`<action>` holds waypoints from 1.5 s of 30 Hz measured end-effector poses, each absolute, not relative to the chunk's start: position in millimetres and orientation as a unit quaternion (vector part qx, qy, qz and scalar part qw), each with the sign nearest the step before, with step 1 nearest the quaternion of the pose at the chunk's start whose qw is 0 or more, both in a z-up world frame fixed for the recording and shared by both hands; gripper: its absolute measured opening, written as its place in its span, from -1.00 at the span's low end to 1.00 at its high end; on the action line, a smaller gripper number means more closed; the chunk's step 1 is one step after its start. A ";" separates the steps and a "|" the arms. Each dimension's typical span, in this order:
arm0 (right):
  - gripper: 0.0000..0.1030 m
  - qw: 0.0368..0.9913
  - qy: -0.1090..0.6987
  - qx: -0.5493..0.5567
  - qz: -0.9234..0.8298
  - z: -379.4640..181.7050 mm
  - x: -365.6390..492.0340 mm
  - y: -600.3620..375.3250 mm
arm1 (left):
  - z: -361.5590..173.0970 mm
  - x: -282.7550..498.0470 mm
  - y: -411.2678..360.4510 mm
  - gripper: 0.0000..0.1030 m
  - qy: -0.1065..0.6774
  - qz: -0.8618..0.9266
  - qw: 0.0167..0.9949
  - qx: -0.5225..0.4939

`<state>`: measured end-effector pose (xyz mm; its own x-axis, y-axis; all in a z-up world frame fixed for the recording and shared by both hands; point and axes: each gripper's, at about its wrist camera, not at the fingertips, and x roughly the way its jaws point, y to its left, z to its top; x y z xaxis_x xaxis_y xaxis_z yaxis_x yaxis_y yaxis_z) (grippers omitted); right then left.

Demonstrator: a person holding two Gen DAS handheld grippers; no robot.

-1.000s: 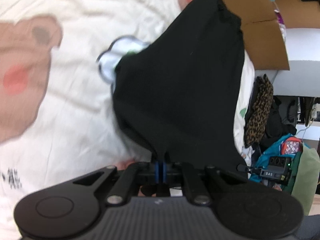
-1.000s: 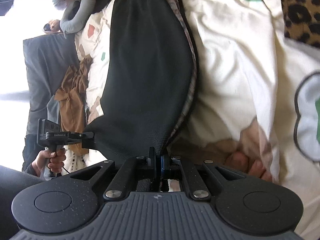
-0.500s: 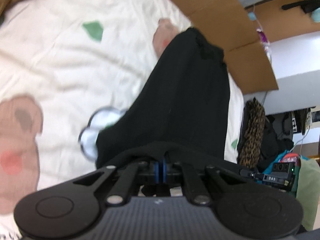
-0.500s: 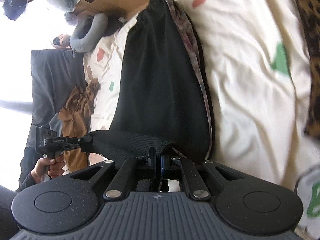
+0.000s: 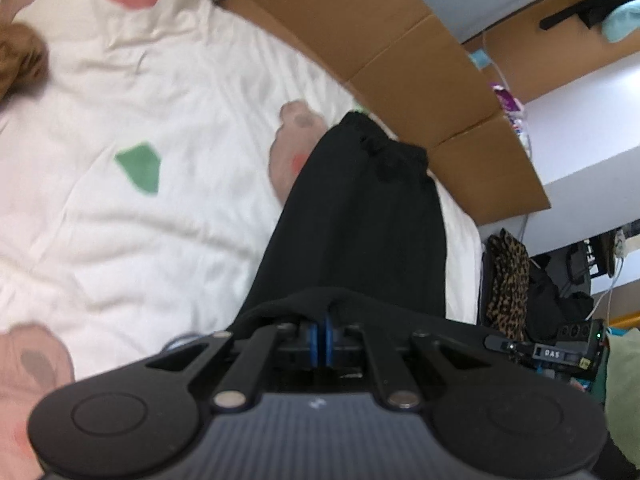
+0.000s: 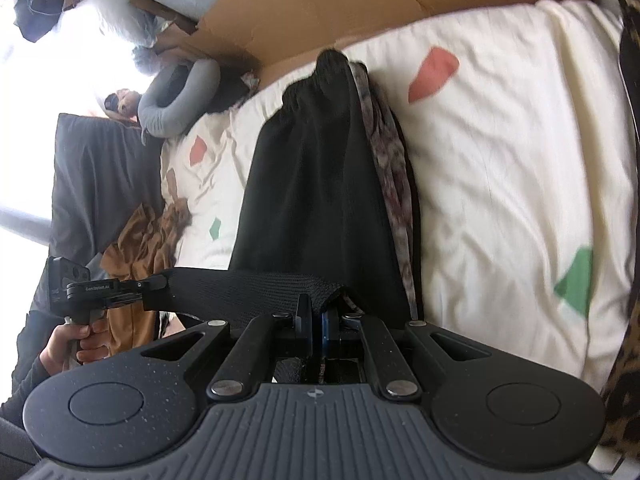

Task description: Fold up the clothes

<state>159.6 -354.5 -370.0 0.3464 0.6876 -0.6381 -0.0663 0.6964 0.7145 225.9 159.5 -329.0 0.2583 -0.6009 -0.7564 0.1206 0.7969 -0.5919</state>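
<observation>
A black garment [image 5: 360,232] with a gathered waistband stretches from my grippers to the far side of the bed. My left gripper [image 5: 323,330] is shut on its near edge. In the right wrist view the same black garment [image 6: 316,184] shows a patterned lining along its right side. My right gripper [image 6: 318,320] is shut on the other corner of that near edge. The hem runs taut leftward to the left gripper [image 6: 156,286], held by a hand [image 6: 76,346].
A white bedspread [image 5: 120,208] with pink, green and bear prints covers the bed. Brown cardboard [image 5: 400,60] lines the far side. A leopard-print cloth [image 5: 508,280] hangs at the right, a brown garment [image 6: 148,248] lies at the left, and a grey neck pillow [image 6: 180,100] lies at the far end.
Both grippers have lifted the near edge and carried it toward the far waistband. The views tilted up, so the cardboard and the far end of the bed now show.
</observation>
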 end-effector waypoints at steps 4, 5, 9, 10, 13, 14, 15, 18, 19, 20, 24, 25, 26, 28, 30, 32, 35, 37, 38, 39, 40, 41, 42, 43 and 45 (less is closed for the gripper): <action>-0.96 0.775 0.501 0.296 0.247 -360.6 173.3 -354.6 | -318.8 237.5 156.8 -0.92 0.545 -0.240 0.775 -0.211; -0.96 0.778 0.498 0.294 0.247 -358.4 176.6 -354.2 | -317.7 239.8 156.0 -0.92 0.542 -0.239 0.777 -0.211; -0.96 0.785 0.493 0.284 0.243 -355.2 187.7 -353.1 | -318.9 248.0 150.8 -0.92 0.536 -0.234 0.784 -0.208; -0.96 0.787 0.493 0.282 0.242 -354.9 190.5 -352.8 | -319.5 250.0 149.7 -0.92 0.535 -0.233 0.785 -0.208; -0.96 0.793 0.489 0.277 0.237 -353.9 198.4 -352.9 | -320.7 257.1 146.8 -0.92 0.531 -0.228 0.790 -0.205; -0.96 0.795 0.487 0.276 0.236 -353.4 201.1 -352.7 | -320.7 260.1 146.1 -0.92 0.529 -0.227 0.792 -0.205; -0.96 0.797 0.485 0.274 0.235 -352.9 203.9 -352.5 | -320.4 262.9 145.6 -0.92 0.527 -0.226 0.793 -0.205; -0.95 0.803 0.480 0.268 0.231 -352.0 214.0 -352.0 | -321.7 271.3 142.3 -0.92 0.520 -0.223 0.799 -0.203; -0.95 0.806 0.479 0.264 0.228 -352.3 217.7 -351.6 | -322.9 274.1 140.6 -0.92 0.518 -0.222 0.801 -0.201; -0.95 0.809 0.479 0.257 0.224 -352.8 221.6 -350.7 | -324.9 276.7 138.8 -0.92 0.518 -0.221 0.802 -0.199; -0.95 0.815 0.480 0.238 0.219 -357.2 233.6 -348.4 | -335.1 286.6 134.5 -0.92 0.522 -0.216 0.802 -0.193; -0.95 0.817 0.480 0.236 0.218 -358.2 235.3 -348.0 | -336.4 289.8 133.6 -0.92 0.521 -0.215 0.803 -0.195; -0.95 0.818 0.479 0.233 0.217 -359.1 236.7 -347.5 | -337.3 293.3 132.1 -0.92 0.520 -0.215 0.804 -0.195; -0.95 0.821 0.477 0.227 0.215 -361.1 239.8 -347.0 | -340.0 300.6 127.4 -0.92 0.517 -0.215 0.806 -0.191; -0.94 0.824 0.476 0.220 0.212 -363.4 244.0 -346.9 | -344.4 308.3 122.9 -0.92 0.517 -0.214 0.808 -0.186; -0.94 0.827 0.476 0.214 0.209 -366.2 249.6 -346.7 | -350.9 315.7 119.1 -0.91 0.516 -0.212 0.810 -0.181; -0.90 0.833 0.465 0.211 0.213 -371.7 258.3 -345.6 | -360.2 320.9 118.2 -0.90 0.522 -0.202 0.809 -0.181; -0.84 0.833 0.465 0.214 0.210 -377.0 263.1 -344.7 | -366.1 323.3 118.5 -0.86 0.526 -0.194 0.807 -0.183; -0.71 0.831 0.468 0.217 0.208 -379.8 265.3 -344.2 | -369.0 324.5 118.7 -0.86 0.529 -0.190 0.807 -0.184; -0.60 0.831 0.469 0.215 0.208 -381.0 266.5 -343.3 | -372.0 325.7 118.8 -0.80 0.531 -0.187 0.806 -0.185; -0.37 0.832 0.470 0.212 0.207 -381.8 267.3 -342.3 | -374.9 326.9 119.0 -0.64 0.533 -0.183 0.805 -0.186; -0.27 0.832 0.470 0.208 0.206 -381.6 267.3 -341.5 | -376.2 327.2 119.3 -0.51 0.534 -0.177 0.806 -0.184; -0.23 0.834 0.470 0.205 0.206 -380.7 266.5 -340.9 | -373.8 325.4 120.0 -0.24 0.533 -0.169 0.810 -0.175; -0.13 0.835 0.469 0.203 0.204 -379.0 264.6 -341.1 | -370.9 323.5 120.8 -0.06 0.531 -0.163 0.815 -0.166; 0.05 0.839 0.466 0.200 0.199 -375.5 260.9 -342.2 | -366.0 318.9 124.5 0.01 0.526 -0.160 0.820 -0.158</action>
<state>260.9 -342.2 -375.5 0.4872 0.5198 -0.7017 -0.1480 0.8411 0.5203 318.9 124.5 -366.0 0.3957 -0.4282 -0.8125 0.0955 0.8990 -0.4273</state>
